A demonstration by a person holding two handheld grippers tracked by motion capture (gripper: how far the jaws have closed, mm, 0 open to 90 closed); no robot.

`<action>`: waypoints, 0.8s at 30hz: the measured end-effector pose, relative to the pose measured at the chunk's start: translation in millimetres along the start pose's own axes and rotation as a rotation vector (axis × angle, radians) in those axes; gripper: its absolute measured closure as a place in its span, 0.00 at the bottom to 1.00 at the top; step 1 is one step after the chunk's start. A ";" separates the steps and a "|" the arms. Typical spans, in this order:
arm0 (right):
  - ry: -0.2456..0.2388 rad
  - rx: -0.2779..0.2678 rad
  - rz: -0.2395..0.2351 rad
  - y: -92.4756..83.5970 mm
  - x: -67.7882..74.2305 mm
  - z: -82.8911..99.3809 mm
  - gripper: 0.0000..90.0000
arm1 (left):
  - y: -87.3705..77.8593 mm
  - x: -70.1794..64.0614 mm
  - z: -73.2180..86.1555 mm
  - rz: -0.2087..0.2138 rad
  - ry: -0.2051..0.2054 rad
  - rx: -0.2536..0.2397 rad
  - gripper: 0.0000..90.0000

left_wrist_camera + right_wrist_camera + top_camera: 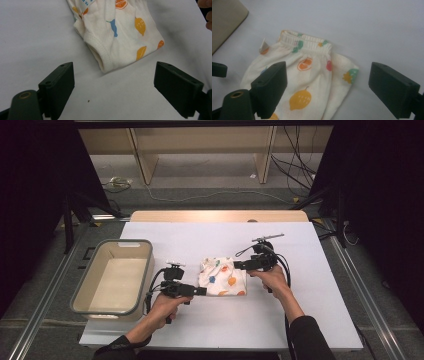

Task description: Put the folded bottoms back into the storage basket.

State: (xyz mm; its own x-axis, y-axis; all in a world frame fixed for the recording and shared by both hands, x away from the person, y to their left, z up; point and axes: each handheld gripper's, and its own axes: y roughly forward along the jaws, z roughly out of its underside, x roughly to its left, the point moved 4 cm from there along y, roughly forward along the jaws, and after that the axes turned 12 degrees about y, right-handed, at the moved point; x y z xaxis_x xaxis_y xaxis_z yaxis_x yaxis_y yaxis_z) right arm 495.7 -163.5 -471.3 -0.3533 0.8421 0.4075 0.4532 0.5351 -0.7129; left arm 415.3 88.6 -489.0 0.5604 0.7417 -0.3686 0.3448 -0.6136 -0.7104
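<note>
Folded cloth (223, 276): cream, printed with fruit in orange, yellow, blue and green; flat on the white surface (300, 310), near its middle. Ribbed elastic band along the far edge in the right gripper view; small tag at one corner there. Stitched hem facing the left hand-held gripper in its own view.

Left hand-held gripper (201, 291): held low, just left of the cloth's near corner, pointing toward it. Jaws wide apart in the left gripper view, nothing between the pads, bare surface under them; cloth just ahead, not touched. Left hand (167, 306) on the grip below.

Right hand-held gripper (239, 265): at the cloth's right far edge, pointing left across it. Jaws spread wide in the right gripper view, cloth lying beneath and between them, pads not pressing on it; whether a pad touches the fabric cannot be told. Right hand (273, 277) behind it.

Bin (81, 292): grey-rimmed, beige inside, at the left edge of the surface, well apart from the cloth.

Floor behind the surface: loose cables (295, 172), wooden frame (145, 157).
</note>
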 end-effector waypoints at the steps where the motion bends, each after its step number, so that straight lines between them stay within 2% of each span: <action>1: 0.004 0.005 0.000 1.3 0.2 -0.6 0.18 | 0.8 0.4 0.1 0.009 -0.008 0.002 0.20; 3: 0.012 0.009 -0.003 4.3 0.1 -2.0 0.19 | 3.5 1.2 0.1 0.027 -0.027 0.000 0.22; 7: 0.020 0.030 0.000 12.2 -0.8 -2.8 0.19 | 7.6 2.4 -0.1 0.026 -0.033 0.008 0.27; 24: 0.050 0.068 0.018 34.5 -12.1 -7.9 0.21 | 23.3 3.1 -2.3 0.030 -0.042 0.028 0.42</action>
State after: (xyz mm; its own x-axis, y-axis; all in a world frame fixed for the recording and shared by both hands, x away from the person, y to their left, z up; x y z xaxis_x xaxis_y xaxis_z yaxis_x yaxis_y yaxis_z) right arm 522.1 -154.7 -496.3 -0.3036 0.8545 0.4215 0.4018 0.5159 -0.7565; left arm 426.8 76.1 -505.3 0.5379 0.7340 -0.4145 0.3068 -0.6285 -0.7148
